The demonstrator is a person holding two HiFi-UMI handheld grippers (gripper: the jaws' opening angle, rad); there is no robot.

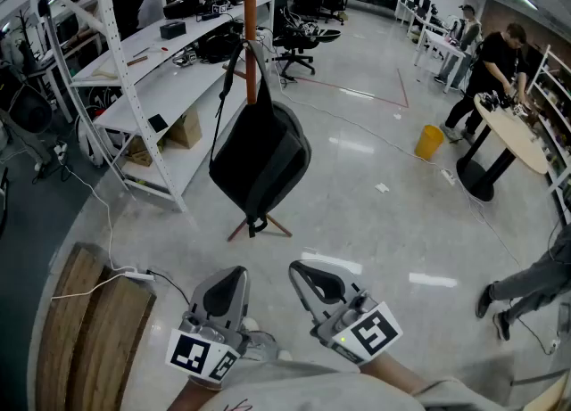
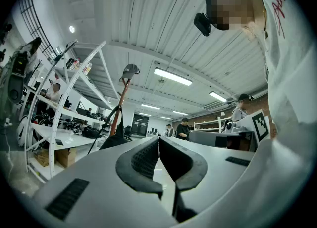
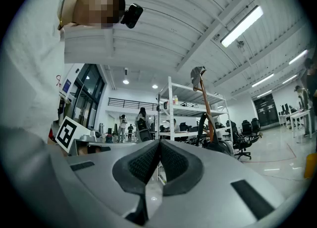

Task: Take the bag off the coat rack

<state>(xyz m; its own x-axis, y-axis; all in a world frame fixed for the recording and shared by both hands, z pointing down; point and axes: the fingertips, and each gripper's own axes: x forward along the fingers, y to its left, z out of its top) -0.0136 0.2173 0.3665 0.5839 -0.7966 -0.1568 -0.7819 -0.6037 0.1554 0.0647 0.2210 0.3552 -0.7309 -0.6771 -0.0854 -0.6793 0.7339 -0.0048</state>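
Head view: rounded black fabric bag (image 1: 259,155), wooden coat rack (image 1: 251,8).

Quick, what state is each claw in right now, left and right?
Left claw: closed, nothing held.
Right claw: closed, nothing held.

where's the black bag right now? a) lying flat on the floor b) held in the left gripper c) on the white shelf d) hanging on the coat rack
D: the black bag hangs by its strap from the coat rack; the left gripper and right gripper are shut, empty, short of it.
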